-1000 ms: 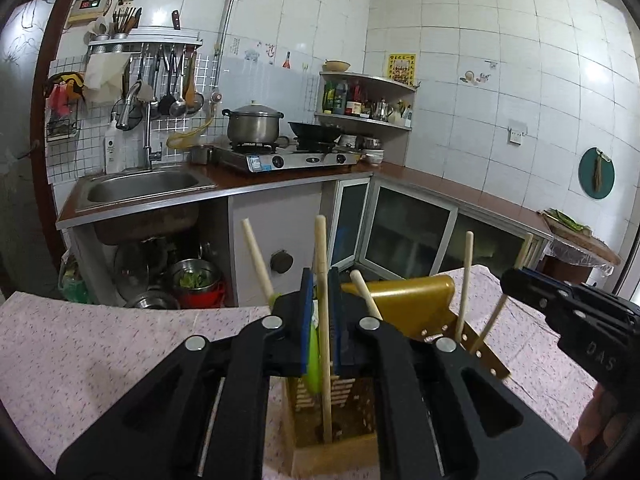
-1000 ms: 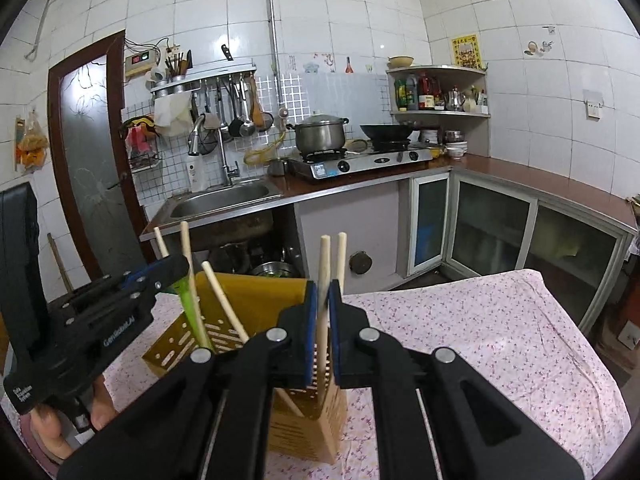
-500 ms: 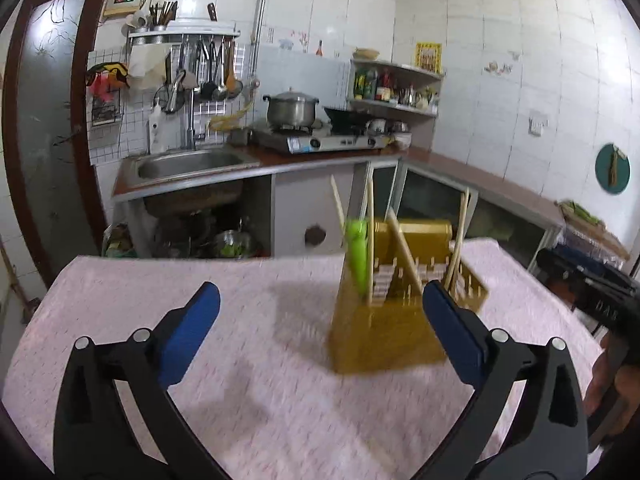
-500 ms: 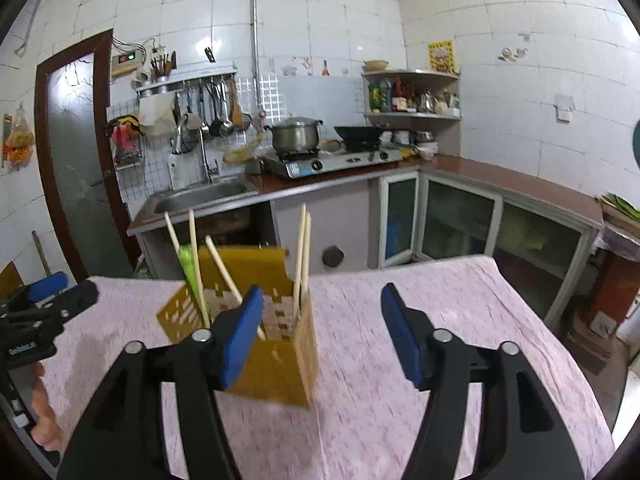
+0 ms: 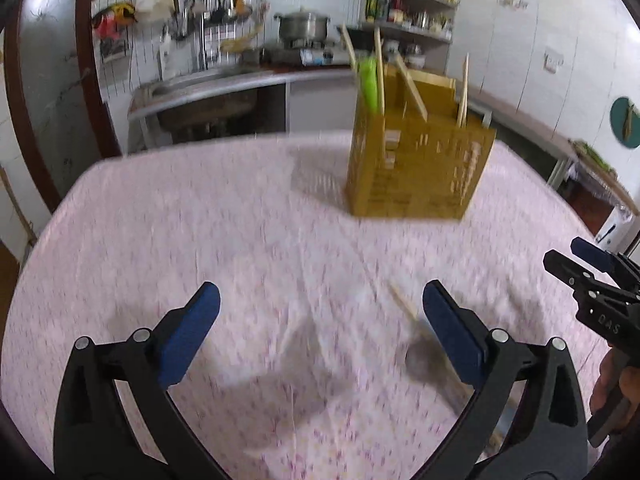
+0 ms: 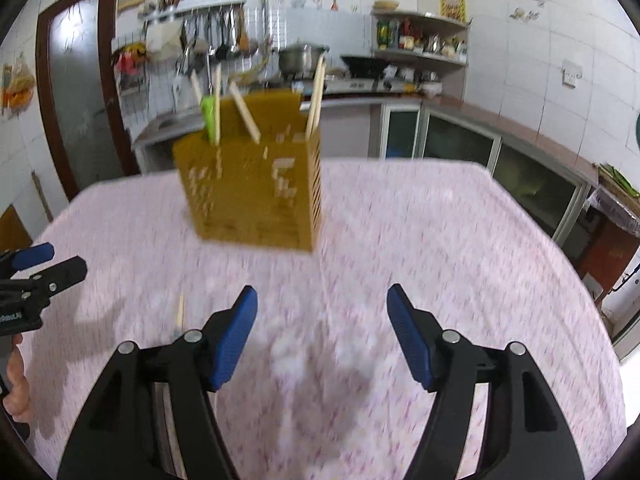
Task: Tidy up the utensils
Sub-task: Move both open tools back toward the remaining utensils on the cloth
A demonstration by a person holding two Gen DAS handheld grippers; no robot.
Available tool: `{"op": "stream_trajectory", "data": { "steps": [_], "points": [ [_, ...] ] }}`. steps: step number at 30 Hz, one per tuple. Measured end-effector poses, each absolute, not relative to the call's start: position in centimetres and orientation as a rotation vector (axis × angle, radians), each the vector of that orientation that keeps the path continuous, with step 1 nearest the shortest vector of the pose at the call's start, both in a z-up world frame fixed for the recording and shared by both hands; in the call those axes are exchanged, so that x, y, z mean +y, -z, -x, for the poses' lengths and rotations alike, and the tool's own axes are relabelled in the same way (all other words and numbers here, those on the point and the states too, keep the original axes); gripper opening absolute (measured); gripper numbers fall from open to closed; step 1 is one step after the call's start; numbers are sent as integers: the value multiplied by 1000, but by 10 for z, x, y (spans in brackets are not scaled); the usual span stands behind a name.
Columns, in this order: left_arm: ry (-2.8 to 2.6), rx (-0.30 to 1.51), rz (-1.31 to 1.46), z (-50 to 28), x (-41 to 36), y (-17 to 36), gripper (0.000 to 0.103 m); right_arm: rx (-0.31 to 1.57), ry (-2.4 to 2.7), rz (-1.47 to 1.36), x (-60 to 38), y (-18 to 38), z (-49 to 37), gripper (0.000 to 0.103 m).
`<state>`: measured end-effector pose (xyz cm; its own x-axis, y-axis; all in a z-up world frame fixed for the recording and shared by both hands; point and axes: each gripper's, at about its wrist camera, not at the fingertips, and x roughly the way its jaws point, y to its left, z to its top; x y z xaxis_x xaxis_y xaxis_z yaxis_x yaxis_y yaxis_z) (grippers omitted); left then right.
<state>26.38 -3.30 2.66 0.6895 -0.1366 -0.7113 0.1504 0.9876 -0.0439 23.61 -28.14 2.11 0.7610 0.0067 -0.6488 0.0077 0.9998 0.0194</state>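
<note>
Left gripper gapes fully wide, right gripper is opening — both empty above the floral tablecloth. Yellow utensil holder stands beyond; one chopstick lies loose — near the left gripper's right pad.

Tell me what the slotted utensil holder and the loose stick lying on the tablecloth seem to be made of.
The utensil holder looks like bamboo or wood: matte ochre-brown, flat panels with cut slots, though motion blur hides any grain. The loose stick, probably a chopstick, looks like pale unfinished wood or bamboo: light tan, thin, no shine. The tablecloth looks like soft printed fabric, judging by its creases.
</note>
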Motion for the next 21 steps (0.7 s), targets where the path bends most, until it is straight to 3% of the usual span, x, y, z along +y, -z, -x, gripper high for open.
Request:
{"op": "stream_trajectory", "data": {
  "steps": [5,18,21],
  "points": [
    [167,937,54,-263,-25,4,98,771,-70,2,-265,3,-224,65],
    [97,1001,49,-261,-9,25,98,876,-174,15,-233,39,-217,36],
    [85,1013,40,-263,-8,28,98,865,-191,4,-232,33,-215,36]
  ]
}}
